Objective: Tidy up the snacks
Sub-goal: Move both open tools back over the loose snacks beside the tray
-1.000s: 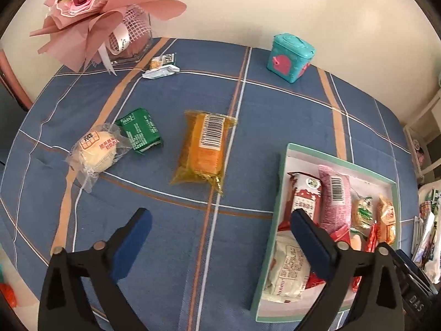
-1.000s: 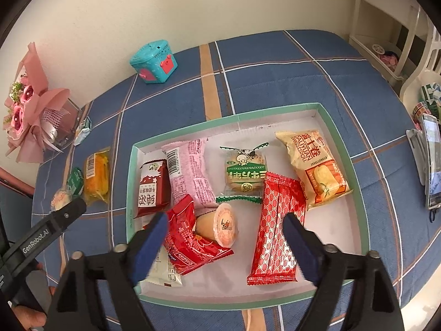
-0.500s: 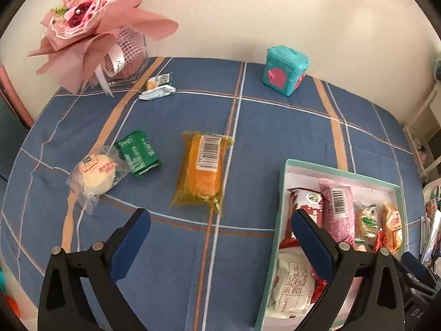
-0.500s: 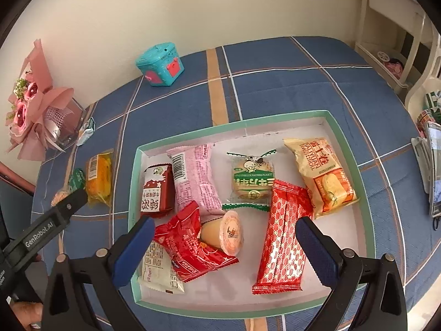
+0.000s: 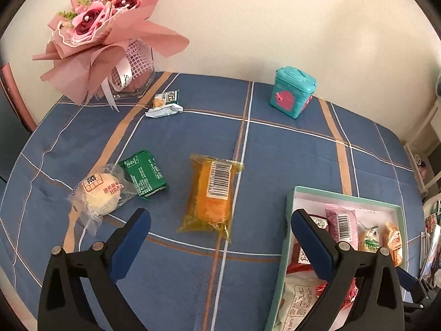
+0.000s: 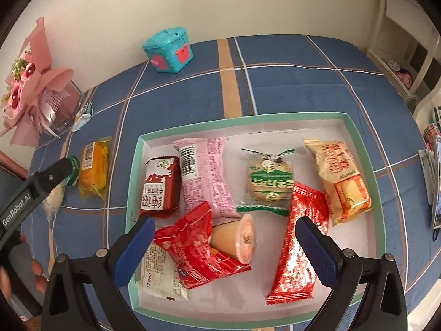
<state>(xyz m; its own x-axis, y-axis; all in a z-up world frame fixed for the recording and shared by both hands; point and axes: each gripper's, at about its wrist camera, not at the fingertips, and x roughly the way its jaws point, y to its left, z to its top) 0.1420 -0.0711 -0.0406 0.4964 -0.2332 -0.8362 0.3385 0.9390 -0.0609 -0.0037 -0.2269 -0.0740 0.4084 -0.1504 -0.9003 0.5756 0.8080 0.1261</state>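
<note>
My left gripper [image 5: 220,218] is open and empty, hovering just short of an orange cake packet [image 5: 213,193] on the blue checked cloth. A green packet [image 5: 144,173] and a round bun in clear wrap [image 5: 100,193] lie to its left; a small green-and-white packet [image 5: 165,104] lies farther back. My right gripper [image 6: 224,229] is open and empty above the teal-rimmed white box [image 6: 377,182], which holds several snacks, among them a jelly cup [image 6: 237,238] and a red packet [image 6: 198,245] between the fingers. The box also shows in the left wrist view [image 5: 344,195].
A pink flower bouquet in a glass vase [image 5: 110,44] stands at the back left by the wall. A teal toy box [image 5: 293,91] stands at the back middle. White furniture [image 6: 408,55] and a phone [image 6: 438,182] are at the right edge.
My left gripper has shifted left and back, so the orange packet now sits between its fingers. My right gripper has drawn back a little over the box. Both stayed open.
</note>
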